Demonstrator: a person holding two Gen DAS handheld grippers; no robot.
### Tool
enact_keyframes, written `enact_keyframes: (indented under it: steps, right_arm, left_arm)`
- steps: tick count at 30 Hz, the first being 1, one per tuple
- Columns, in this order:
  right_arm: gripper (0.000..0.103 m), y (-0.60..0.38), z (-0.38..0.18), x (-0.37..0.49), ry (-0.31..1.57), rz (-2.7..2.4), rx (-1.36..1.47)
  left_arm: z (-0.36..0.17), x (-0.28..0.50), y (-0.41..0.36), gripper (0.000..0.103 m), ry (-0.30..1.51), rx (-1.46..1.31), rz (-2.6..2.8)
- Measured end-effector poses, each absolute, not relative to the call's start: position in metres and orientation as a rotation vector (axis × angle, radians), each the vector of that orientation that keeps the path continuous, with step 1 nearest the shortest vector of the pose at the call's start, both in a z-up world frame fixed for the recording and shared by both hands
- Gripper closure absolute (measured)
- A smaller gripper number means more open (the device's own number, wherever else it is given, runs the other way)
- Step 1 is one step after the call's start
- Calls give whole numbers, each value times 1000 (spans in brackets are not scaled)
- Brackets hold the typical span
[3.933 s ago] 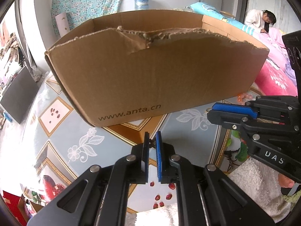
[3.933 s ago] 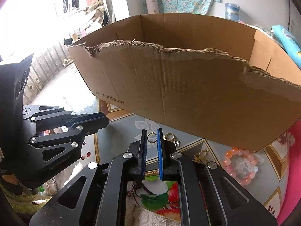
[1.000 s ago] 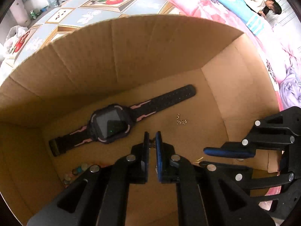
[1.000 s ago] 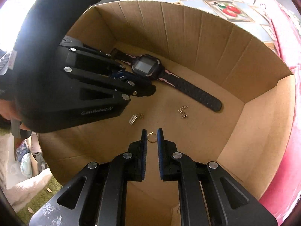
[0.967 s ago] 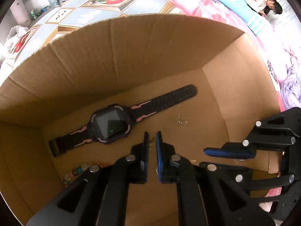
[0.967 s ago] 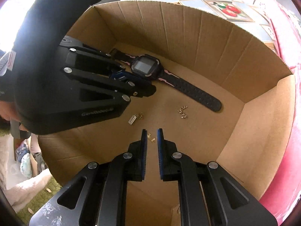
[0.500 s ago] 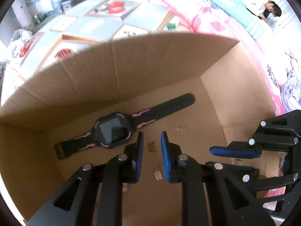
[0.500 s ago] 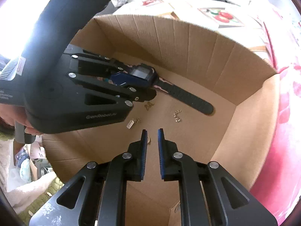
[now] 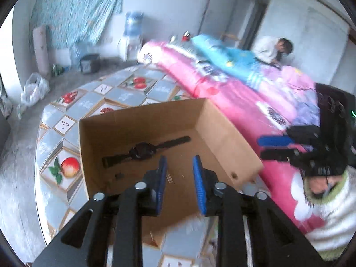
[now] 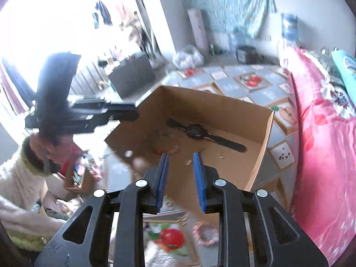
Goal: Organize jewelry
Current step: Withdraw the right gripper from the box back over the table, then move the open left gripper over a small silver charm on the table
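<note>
Cardboard box [image 9: 224, 138] is sitting on the fruit-patterned tablecloth [image 9: 66, 120], holding a black watch [image 9: 142, 150] lying flat on its floor with a few small, blurred jewelry bits [image 10: 188, 162] near it. Left gripper [image 9: 179, 183] and right gripper [image 10: 179, 178] are both hovering above the near edge, released and gripping nothing. A pink bead bracelet [image 10: 205, 235] is lying outside, on the cloth

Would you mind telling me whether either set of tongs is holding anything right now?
Nothing is held: the left tongs and right tongs are both open and empty above the box.
</note>
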State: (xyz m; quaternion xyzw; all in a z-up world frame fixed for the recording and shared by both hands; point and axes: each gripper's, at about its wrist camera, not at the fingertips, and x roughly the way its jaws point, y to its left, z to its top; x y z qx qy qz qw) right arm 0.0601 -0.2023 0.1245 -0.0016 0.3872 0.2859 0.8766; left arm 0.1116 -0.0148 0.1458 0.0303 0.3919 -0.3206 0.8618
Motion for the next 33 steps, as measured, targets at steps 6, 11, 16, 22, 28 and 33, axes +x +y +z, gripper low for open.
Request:
enact_keyframes:
  steps: [6, 11, 16, 22, 28, 33]
  right_arm:
    - [73, -213, 101, 18, 767, 599, 85]
    - [73, -202, 58, 0, 804, 538, 95]
    - [77, -183, 18, 2, 856, 473, 91]
    - [78, -176, -4, 2, 882, 428, 83]
    - [78, -185, -19, 10, 919, 424, 113]
    - [78, -187, -24, 17, 931, 428, 128]
  left_arm:
    - [118, 47, 21, 75, 773, -25, -660]
    - [67, 30, 11, 75, 790, -4, -612]
    - [22, 26, -23, 75, 780, 54, -619]
    - [-10, 37, -62, 75, 780, 104, -658]
    - [-27, 48, -77, 75, 802, 138, -647]
    - [-31, 57, -84, 75, 816, 150, -626]
